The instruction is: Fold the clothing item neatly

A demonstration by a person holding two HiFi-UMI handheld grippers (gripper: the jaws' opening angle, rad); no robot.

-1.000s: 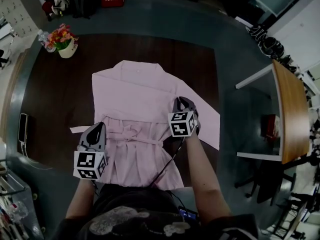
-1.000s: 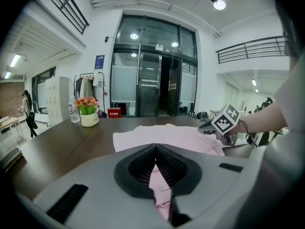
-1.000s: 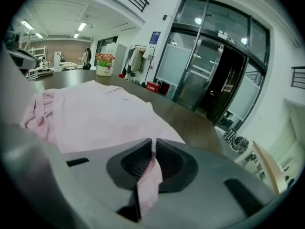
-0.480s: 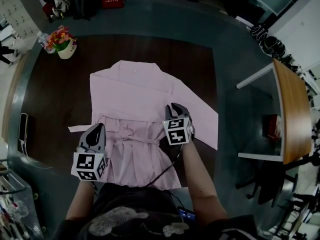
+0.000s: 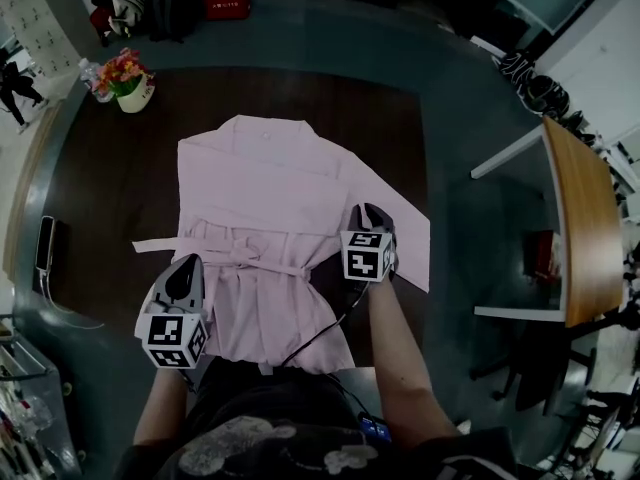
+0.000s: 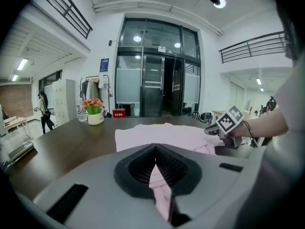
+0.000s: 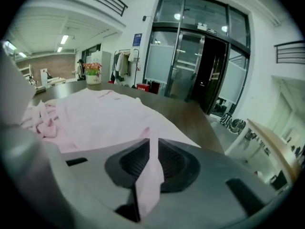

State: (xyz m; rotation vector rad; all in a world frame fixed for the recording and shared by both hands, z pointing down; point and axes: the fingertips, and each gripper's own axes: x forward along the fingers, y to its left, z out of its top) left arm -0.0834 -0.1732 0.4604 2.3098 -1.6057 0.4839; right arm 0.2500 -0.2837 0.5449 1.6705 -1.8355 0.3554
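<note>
A pale pink garment (image 5: 265, 183) of thin, soft cloth lies spread flat on a dark brown wooden table (image 5: 110, 188), collar towards the far edge and hem at the near edge, in front of the person standing over it. A narrow sash of the same cloth (image 5: 165, 242) crosses its waist and trails off onto the bare wood at the left.

The left gripper (image 5: 186, 266), a smooth grey plastic shell with ribbed black pads, is clamped fully together on a fold of the pink fabric at the garment's near left side. In the left gripper view (image 6: 155, 151) a thin strip of cloth runs out from between the closed jaws.

The right gripper (image 5: 372, 211) sits at the garment's right side, beside the long sleeve that lies slanted across the table. Its jaws have just been opening a little, yet in the right gripper view (image 7: 151, 144) only a narrow slot shows, and a flap of the pink cloth fills it, standing upright, pinched between the pads. Each gripper carries a white cube printed with black square markers.

At the table's far left corner stands a small cream pot of red and orange flowers (image 5: 126, 76). The cloth bunches into soft creases around the waist and lies smooth across the upper back.
</note>
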